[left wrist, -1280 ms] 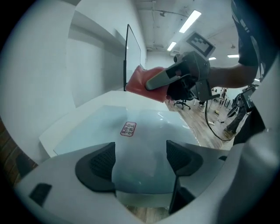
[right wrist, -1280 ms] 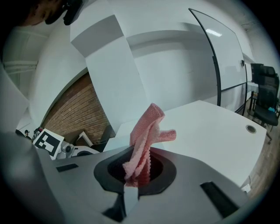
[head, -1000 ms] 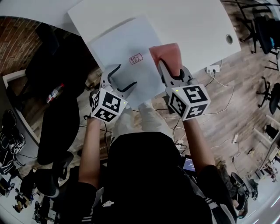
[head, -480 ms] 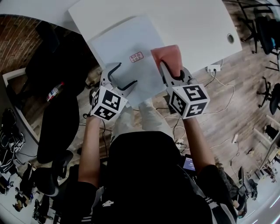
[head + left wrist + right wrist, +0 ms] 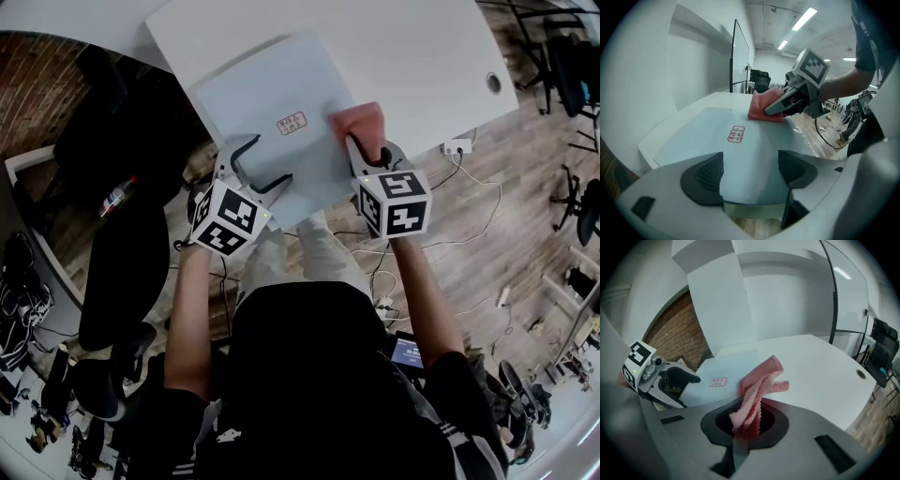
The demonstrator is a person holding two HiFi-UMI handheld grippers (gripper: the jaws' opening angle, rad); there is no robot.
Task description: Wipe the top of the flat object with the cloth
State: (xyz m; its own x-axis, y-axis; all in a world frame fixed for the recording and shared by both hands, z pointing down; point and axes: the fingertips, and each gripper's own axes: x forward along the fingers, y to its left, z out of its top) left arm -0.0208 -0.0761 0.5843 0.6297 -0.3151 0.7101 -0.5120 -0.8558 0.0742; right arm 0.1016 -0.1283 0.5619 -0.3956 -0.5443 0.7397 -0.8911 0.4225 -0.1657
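My right gripper is clamped on the pink cloth. Its crumpled folds stick out just ahead of the jaws and rest on the pale flat panel, close to that panel's right edge. My left gripper has its jaws spread wide and pinches nothing. The near edge of the panel sits in the gap between them, though I cannot tell whether they touch it. A small red-printed label lies on the panel ahead of my left gripper, left of the cloth. The panel rests on a white table and overhangs its edge towards me.
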